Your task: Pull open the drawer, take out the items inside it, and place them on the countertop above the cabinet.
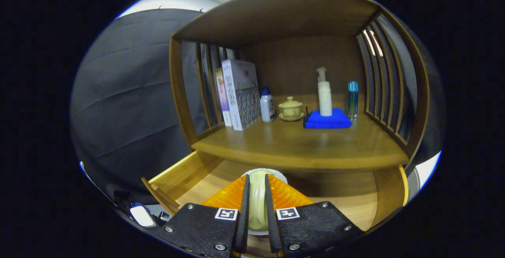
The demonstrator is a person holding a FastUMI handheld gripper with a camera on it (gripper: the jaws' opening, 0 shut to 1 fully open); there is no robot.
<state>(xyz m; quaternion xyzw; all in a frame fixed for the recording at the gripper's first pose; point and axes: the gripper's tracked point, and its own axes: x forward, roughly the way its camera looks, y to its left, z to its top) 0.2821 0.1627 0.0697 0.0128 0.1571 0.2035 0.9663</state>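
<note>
Wooden drawer stands pulled open. My fingers pinch a pale yellow-green ring-shaped item above it; transfer to the wooden surface not yet done.

Books upright by left slats; white bottle, lidded cup beside; pump bottle on blue cloth; teal bottle right.

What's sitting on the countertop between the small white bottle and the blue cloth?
In the gripper view, a small lidded yellow cup on a saucer stands between the white bottle and the blue cloth.
</note>
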